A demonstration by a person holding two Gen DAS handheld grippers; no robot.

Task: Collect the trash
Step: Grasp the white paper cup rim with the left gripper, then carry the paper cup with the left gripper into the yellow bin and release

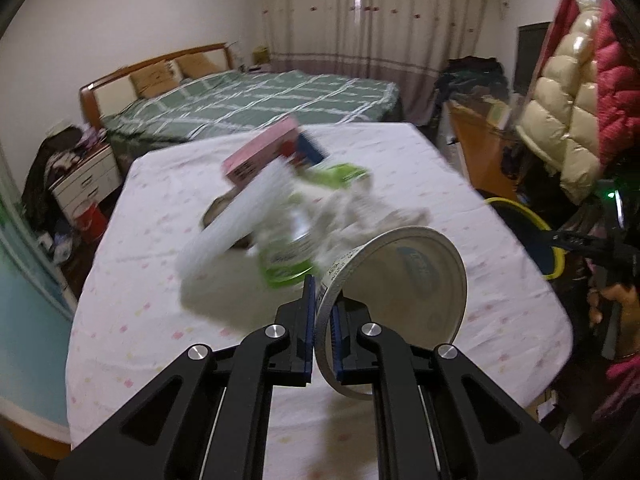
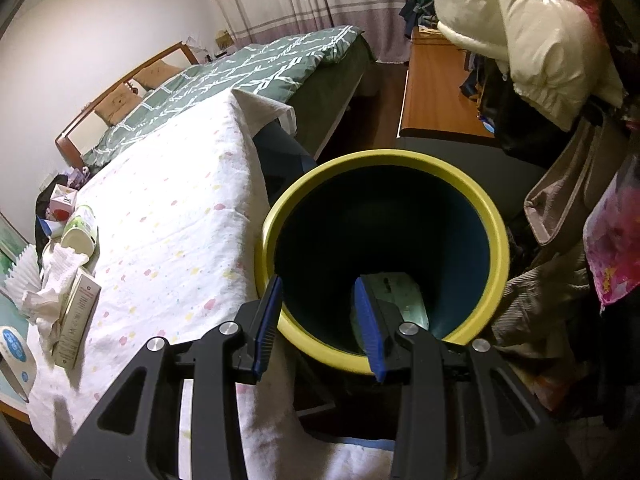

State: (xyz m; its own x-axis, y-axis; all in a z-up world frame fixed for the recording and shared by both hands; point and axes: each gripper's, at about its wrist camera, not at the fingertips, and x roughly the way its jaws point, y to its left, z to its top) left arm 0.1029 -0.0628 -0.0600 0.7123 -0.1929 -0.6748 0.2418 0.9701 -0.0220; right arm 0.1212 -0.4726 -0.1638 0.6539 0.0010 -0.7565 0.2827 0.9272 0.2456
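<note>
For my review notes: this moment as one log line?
left gripper: shut on paper cup | right gripper: on bin rim | bin: box inside

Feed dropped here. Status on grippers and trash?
Left gripper shut on round white paper lid. Right gripper grips yellow-rimmed dark bin. Path looks clear.

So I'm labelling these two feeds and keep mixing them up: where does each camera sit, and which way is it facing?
Left wrist: on the left claw, looking down over the table toward the bed; claw shut on a round lid's rim; a hand at right.
Right wrist: on the right claw, looking into the yellow-rimmed bin; its fingers straddle the near rim.
Shared: bed, table, trash pile, bin, lid.
</note>
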